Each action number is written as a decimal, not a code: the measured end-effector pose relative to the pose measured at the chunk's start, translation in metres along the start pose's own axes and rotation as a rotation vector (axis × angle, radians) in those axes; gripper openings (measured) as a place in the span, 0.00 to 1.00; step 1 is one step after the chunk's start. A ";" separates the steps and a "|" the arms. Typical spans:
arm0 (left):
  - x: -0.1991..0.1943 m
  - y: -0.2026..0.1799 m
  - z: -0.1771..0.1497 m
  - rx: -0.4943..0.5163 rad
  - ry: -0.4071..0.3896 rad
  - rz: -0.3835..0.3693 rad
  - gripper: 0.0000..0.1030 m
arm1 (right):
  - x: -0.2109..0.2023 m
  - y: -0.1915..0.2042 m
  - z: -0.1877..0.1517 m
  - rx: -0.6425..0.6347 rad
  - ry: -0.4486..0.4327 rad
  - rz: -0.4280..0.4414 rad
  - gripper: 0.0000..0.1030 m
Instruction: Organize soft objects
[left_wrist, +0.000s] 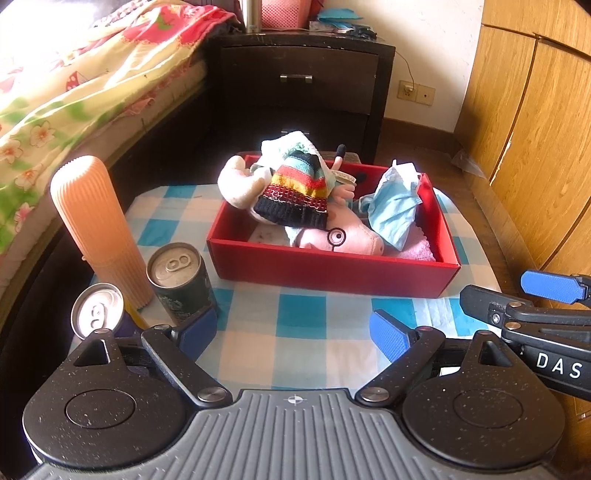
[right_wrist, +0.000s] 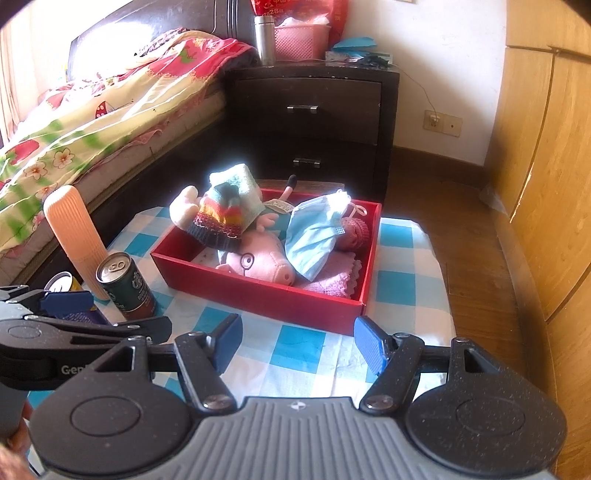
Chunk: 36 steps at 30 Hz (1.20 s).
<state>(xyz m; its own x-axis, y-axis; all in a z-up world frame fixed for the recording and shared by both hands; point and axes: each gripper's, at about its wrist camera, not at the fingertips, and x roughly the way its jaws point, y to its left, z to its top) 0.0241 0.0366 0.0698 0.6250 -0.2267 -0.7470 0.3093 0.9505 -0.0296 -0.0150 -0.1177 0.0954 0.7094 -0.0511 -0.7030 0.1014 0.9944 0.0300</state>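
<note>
On a small table w/ a blue-and-white checked cloth (left_wrist: 303, 325), a shallow red cardboard box (left_wrist: 332, 269) sits at centre, already piled w/ soft things. That suggests it serves as the collecting bin. Inside: a pink plush pig toy w/ round glasses (left_wrist: 343, 238), a striped knitted beanie w/ black brim (left_wrist: 295, 195) draped over a cream plush limb, a crumpled pale blue surgical mask (left_wrist: 393, 210) leaning on the right wall, and a pink knitted cloth (right_wrist: 332, 277) flat on the bottom.

Hard items stay outside, to the box's left: a tall ribbed peach plastic container (left_wrist: 98, 229), a dark green drink can (left_wrist: 181, 284) and a silver-topped can (left_wrist: 96, 308). Likely sorted out on purpose.

Left gripper (left_wrist: 295, 328) & right gripper (right_wrist: 297, 341) both hang low near the table's front edge, side by side, fingers spread wide, holding nothing. No soft thing shows outside the box, so the sorting looks about done.
</note>
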 end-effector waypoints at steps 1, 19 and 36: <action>0.000 0.000 0.000 -0.004 -0.002 0.000 0.85 | 0.000 0.000 0.000 0.003 0.000 0.000 0.44; -0.001 -0.004 0.002 -0.023 0.001 0.021 0.85 | 0.003 -0.003 0.002 0.018 -0.005 -0.024 0.44; 0.007 -0.004 0.003 -0.028 0.056 -0.002 0.86 | 0.001 -0.005 0.003 0.027 -0.016 -0.018 0.44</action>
<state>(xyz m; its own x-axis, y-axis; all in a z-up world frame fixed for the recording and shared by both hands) 0.0292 0.0301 0.0665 0.5828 -0.2169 -0.7831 0.2895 0.9559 -0.0493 -0.0129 -0.1229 0.0965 0.7181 -0.0705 -0.6924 0.1330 0.9904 0.0371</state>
